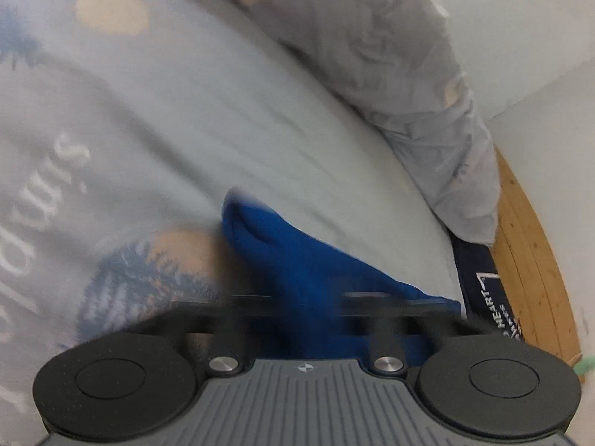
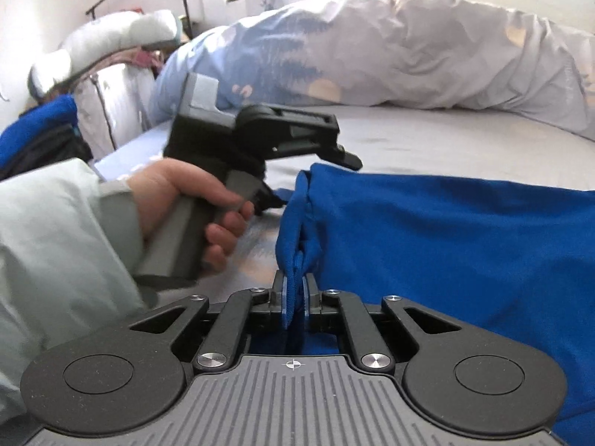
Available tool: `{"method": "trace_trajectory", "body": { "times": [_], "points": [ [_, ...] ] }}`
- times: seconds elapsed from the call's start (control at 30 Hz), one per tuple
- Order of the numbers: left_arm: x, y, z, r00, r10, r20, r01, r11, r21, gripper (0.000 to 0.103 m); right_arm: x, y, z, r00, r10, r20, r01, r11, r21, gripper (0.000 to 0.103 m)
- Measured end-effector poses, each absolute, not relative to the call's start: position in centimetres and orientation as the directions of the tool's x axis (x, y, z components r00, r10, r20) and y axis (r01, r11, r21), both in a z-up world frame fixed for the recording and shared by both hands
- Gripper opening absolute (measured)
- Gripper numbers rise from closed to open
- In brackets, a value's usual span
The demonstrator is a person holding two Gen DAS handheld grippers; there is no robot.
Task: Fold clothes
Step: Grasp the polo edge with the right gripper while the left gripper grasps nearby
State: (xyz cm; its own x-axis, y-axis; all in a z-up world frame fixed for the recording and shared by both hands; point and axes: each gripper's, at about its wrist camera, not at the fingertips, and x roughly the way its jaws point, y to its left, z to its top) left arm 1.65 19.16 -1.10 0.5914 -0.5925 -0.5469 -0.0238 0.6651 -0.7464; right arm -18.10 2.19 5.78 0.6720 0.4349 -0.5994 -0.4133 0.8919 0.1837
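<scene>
Pale grey bed sheet (image 2: pixel 427 137) covers a mattress that serves as the folding surface, and a rumpled duvet (image 2: pixel 427 52) printed with blue fir trees and peach dots is heaped along the sheet's far side. On the sheet lies the blue garment (image 2: pixel 465 230), a smooth, slightly shiny knit with soft drape folds.

Nearest the right wrist camera, the right gripper (image 2: pixel 295 297) has its fingers clamped together on a bunched edge of the garment, where the cloth gathers into a thick ribbed hem. The pinch sits at the edge, probably so the cloth can be lifted and carried over itself for a fold.

Beside that same end of the garment, a hand (image 2: pixel 186 200) in a pale green sleeve (image 2: pixel 55 230) holds the left gripper (image 2: pixel 346 161) by its grey handle, its dark nose touching or just over the cloth's upper corner. The left wrist view is smeared by motion, yet blue cloth (image 1: pixel 297 260) runs in between the black fingers, which appear drawn together on it.

With both ends of one edge apparently held, the fold seems to be at its start. A wooden bed frame (image 1: pixel 528 245) borders the sheet's end.
</scene>
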Motion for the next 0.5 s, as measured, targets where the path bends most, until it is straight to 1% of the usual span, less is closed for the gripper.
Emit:
{"method": "trace_trajectory", "body": {
  "times": [0.1, 0.23, 0.37, 0.5],
  "points": [
    [1.8, 19.0, -0.8, 0.600, -0.606, -0.522, -0.008, 0.648, -0.762, 0.013, -18.0, 1.4, 5.6, 0.666, 0.441, -0.601, -0.394, 0.893, 0.218, 0.009],
    [1.5, 18.4, 1.1, 0.617, -0.620, -0.485, 0.030, 0.635, -0.772, 0.013, -18.0, -0.2, 5.4, 0.660, 0.466, -0.589, -0.377, 0.884, 0.278, 0.009],
    [0.8, 16.8, 2.7, 0.635, -0.612, -0.471, 0.085, 0.661, -0.745, 0.013, -17.7, -3.3, 4.8, 0.624, 0.565, -0.539, -0.339, 0.818, 0.465, 0.009],
    [0.4, 14.8, 3.6, 0.645, -0.587, -0.489, 0.113, 0.706, -0.699, 0.013, -18.2, -6.1, 5.0, 0.645, 0.551, -0.529, -0.317, 0.823, 0.471, 0.009]
  ]
}}
